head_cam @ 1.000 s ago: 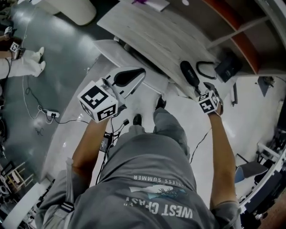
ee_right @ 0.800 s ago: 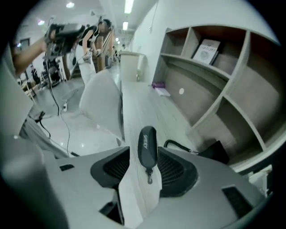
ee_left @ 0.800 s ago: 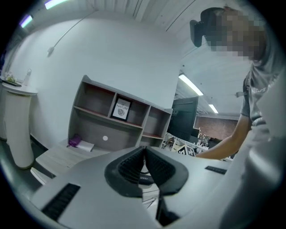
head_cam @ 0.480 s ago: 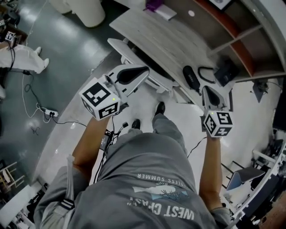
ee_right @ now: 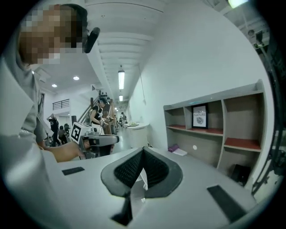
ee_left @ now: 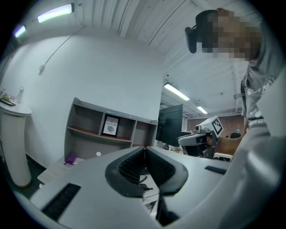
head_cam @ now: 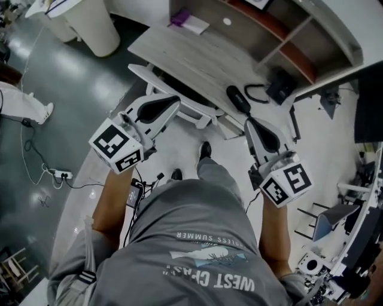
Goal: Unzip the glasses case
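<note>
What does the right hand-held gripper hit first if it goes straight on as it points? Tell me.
Likely the desk top, near the glasses case: the right hand-held gripper points slightly down toward them. Height is hard to judge, so uncertain.

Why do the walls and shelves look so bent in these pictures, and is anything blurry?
Head view: a wide lens curves the desk edges; dim, with sheen on the floor. Left gripper view: round dark border, bowed shelf, glaring strip light, pixelated face patch. Right gripper view: same bowing; no heavy blur.
</note>
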